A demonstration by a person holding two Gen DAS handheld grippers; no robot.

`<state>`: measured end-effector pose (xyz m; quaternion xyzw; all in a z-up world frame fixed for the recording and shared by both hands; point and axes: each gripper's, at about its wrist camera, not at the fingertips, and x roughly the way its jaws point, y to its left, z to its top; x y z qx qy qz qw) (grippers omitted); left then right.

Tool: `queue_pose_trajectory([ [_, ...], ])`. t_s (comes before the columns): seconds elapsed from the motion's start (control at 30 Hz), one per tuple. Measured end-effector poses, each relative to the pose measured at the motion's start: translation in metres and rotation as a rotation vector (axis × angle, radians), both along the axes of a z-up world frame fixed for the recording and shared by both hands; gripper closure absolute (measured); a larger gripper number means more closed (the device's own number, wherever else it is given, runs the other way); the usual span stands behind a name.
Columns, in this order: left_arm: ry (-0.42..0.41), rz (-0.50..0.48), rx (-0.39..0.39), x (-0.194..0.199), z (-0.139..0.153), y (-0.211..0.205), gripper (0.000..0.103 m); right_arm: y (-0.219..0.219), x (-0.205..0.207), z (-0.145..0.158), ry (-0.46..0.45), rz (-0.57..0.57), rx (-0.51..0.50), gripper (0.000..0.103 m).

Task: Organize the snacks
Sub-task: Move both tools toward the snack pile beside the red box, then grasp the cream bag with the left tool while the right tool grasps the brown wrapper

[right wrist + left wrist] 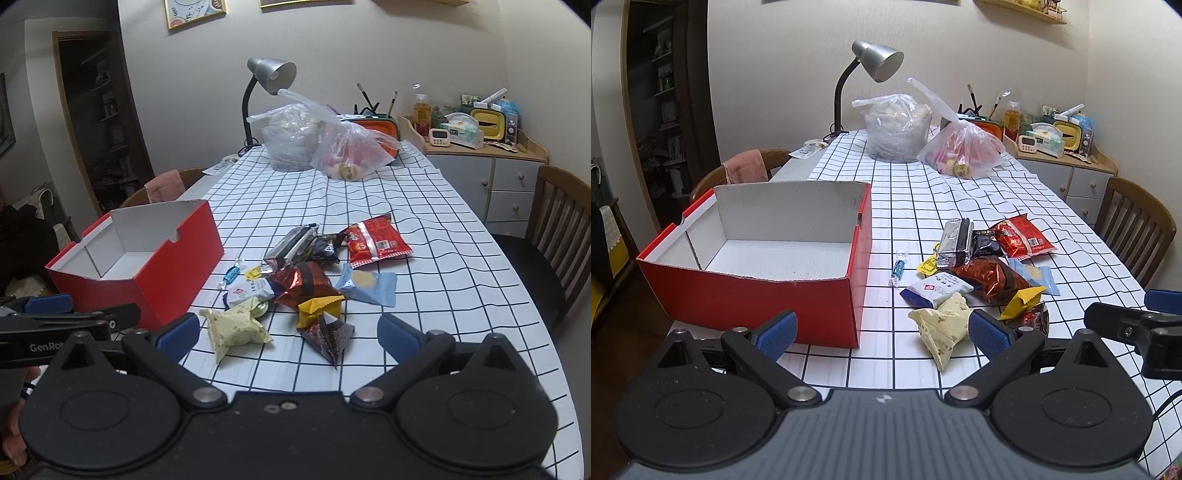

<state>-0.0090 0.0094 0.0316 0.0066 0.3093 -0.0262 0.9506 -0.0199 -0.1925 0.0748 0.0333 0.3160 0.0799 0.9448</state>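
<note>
An open red box (753,291) with an empty white inside stands on the table's left; it also shows in the right wrist view (173,266). A pile of several snack packets lies right of it: a pale yellow packet (942,328) (236,328), a red packet (1023,236) (376,240), a brown foil packet (990,277) (306,282), a light blue packet (369,282), a wrapped candy (897,271) (231,275). My left gripper (882,332) is open and empty, near the box's front corner. My right gripper (288,332) is open and empty, just short of the pile.
A grid-pattern cloth (923,192) covers the table. Two plastic bags (964,147) and a desk lamp (875,62) stand at the far end. Wooden chairs sit at the right (561,221) and far left (738,173). A cabinet (487,177) stands at the back right.
</note>
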Motion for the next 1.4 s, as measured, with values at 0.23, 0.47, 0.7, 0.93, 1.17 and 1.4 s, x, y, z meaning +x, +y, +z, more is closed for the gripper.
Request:
queue_pose_trajectory([
  [0.23, -0.009, -0.014, -0.014, -0.002, 0.001, 0.000, 0.003, 0.003, -0.001, 0.002, -0.009, 0.022, 0.009, 0.001],
  [0.47, -0.018, -0.022, -0.024, -0.004, 0.002, 0.000, 0.003, 0.004, -0.001, 0.002, -0.009, 0.025, 0.010, 0.001],
  [0.7, -0.018, -0.030, -0.031, -0.004, 0.001, -0.001, 0.003, 0.003, -0.001, 0.004, -0.014, 0.016, 0.006, 0.001],
  [0.93, -0.013, -0.037, -0.031, -0.002, 0.000, -0.001, 0.003, 0.000, 0.004, 0.001, -0.004, 0.018, -0.003, 0.001],
  [1.17, 0.057, -0.025, -0.065, 0.032, -0.006, 0.011, 0.003, -0.026, 0.033, -0.018, 0.058, -0.048, -0.018, 0.002],
  [1.4, 0.110, -0.083, -0.010, 0.057, -0.026, -0.013, 0.003, -0.042, 0.063, -0.051, 0.160, -0.064, -0.035, 0.006],
])
